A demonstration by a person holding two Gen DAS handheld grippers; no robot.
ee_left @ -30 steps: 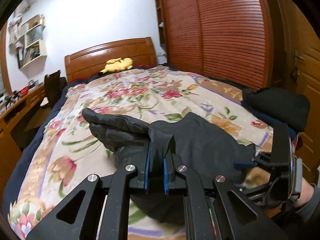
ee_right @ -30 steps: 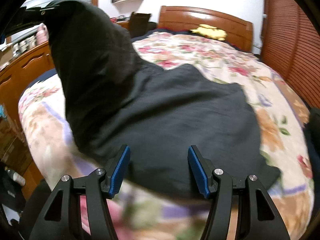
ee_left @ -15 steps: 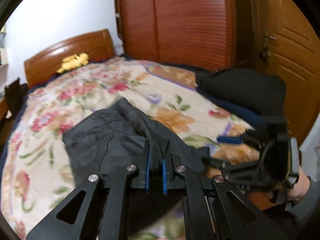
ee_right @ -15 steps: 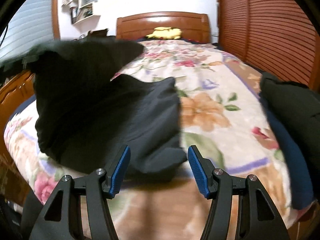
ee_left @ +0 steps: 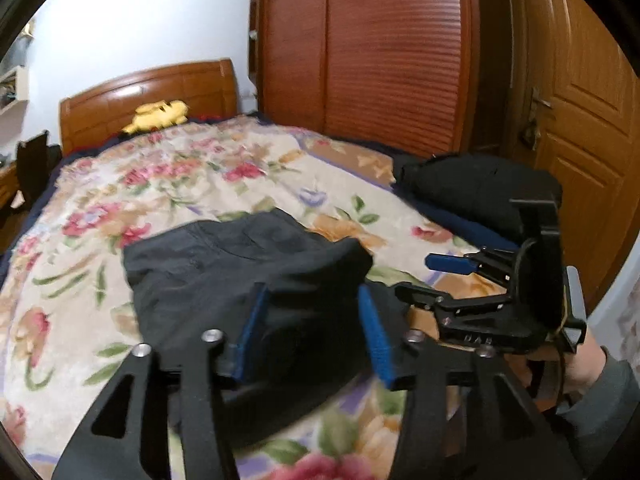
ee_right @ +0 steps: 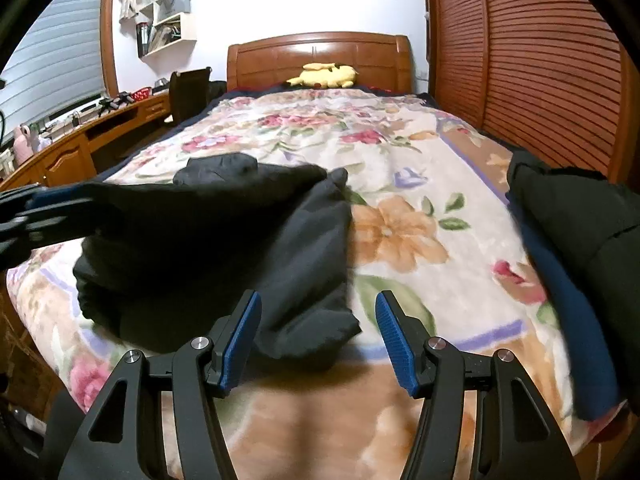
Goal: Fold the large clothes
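Matt black cloth garment (ee_left: 224,276)

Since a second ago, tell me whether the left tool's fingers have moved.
Yes. The left tool has opened, letting go of the dark garment, which lies folded on the floral blanket.

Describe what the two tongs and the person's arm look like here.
Both tongs are black skeletal frames with triangular cut-outs, silver screw heads and blue ribbed pads. Left tongs; right tongs. Seen from the left, the right unit has a boxy black body with a thin cable. The hand is bare, the sleeve grey.
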